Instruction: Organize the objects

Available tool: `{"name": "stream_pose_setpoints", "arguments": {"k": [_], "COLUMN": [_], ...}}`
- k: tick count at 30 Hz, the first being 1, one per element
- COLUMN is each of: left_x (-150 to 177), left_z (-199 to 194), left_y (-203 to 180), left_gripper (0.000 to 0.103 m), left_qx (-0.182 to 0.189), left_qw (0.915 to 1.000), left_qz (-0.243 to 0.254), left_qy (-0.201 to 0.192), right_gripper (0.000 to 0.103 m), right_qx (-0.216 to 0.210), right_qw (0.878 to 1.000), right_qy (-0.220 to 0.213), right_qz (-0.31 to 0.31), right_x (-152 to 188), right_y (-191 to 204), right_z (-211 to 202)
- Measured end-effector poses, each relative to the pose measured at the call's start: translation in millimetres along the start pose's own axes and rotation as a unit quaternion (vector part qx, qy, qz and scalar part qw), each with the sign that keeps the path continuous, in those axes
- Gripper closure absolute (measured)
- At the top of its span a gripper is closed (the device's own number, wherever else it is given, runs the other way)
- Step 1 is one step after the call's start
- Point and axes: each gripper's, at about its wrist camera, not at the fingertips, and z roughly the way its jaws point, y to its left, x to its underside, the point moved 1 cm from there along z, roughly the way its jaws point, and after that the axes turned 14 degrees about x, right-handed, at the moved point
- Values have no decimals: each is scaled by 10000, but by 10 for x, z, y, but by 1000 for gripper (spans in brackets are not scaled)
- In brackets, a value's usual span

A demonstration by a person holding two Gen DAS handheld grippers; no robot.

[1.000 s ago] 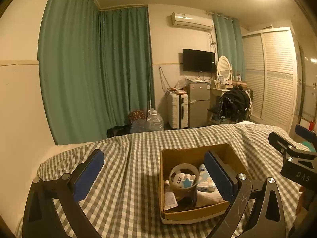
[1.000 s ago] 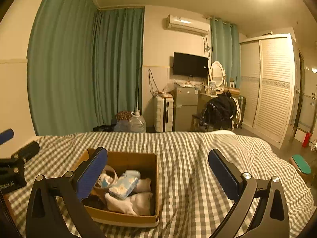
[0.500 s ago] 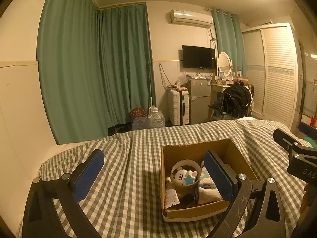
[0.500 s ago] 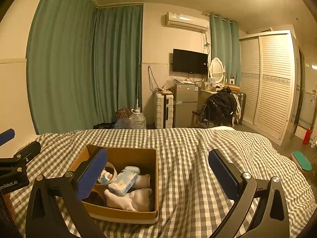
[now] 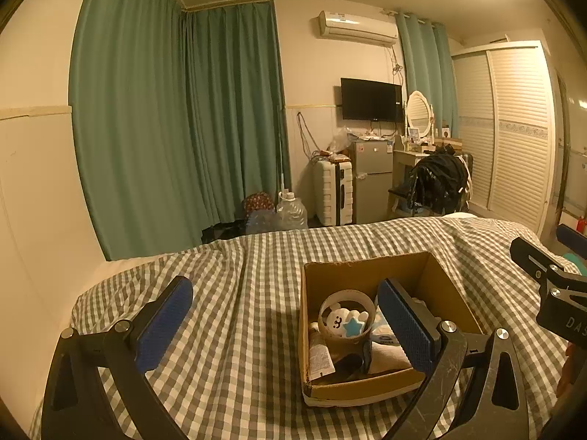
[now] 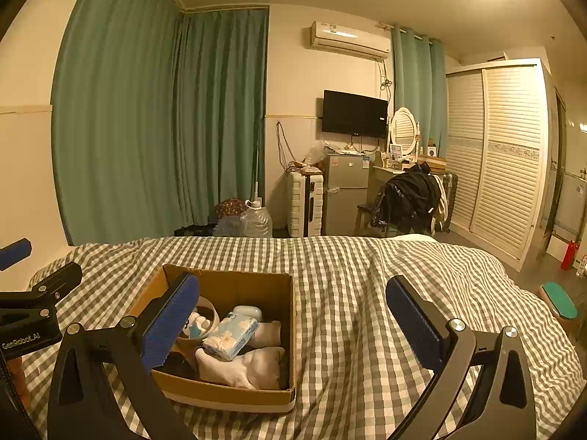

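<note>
Left gripper point(image 5: 284, 326): two black fingers with blue ribbed pads, spread wide apart, nothing between them. Left finger point(image 5: 163, 324) and right finger point(image 5: 405, 324) both angle outward from black triangular frames at the bottom of the left wrist view. Held level, pointing forward.

Right gripper point(image 6: 293, 324): same build, fingers spread wide, nothing gripped. Left pad point(image 6: 170, 321) and right pad point(image 6: 412, 324) face each other across the gap. Held level, pointing forward.

Relative position: each gripper shows at the edge of the other's view, side by side and apart, the right one's body lettered "DAS", the left one's "GenRobot.AI".
</note>
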Motion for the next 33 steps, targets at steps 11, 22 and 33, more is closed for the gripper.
{"name": "stream_pose_setpoints", "arguments": {"k": [11, 22, 33], "left_x": [15, 30, 35], "left_z": [1, 7, 7], "left_y": [-12, -19, -46], "left_gripper": [0, 0, 0], "left_qx": [3, 13, 46], "left_qw": [10000, 10000, 10000], "left_qz": [-5, -17, 37], "left_qy": [21, 45, 26], "right_gripper": [1, 1, 1], "right_qx": [-18, -32, -41], "right_qw": [10000, 10000, 9999], "right_qy": [51, 87, 128], "right_qz": [-9, -11, -36], "right_x": [12, 27, 49], "right_y": [5, 32, 63], "right_z": [10, 26, 44]}}
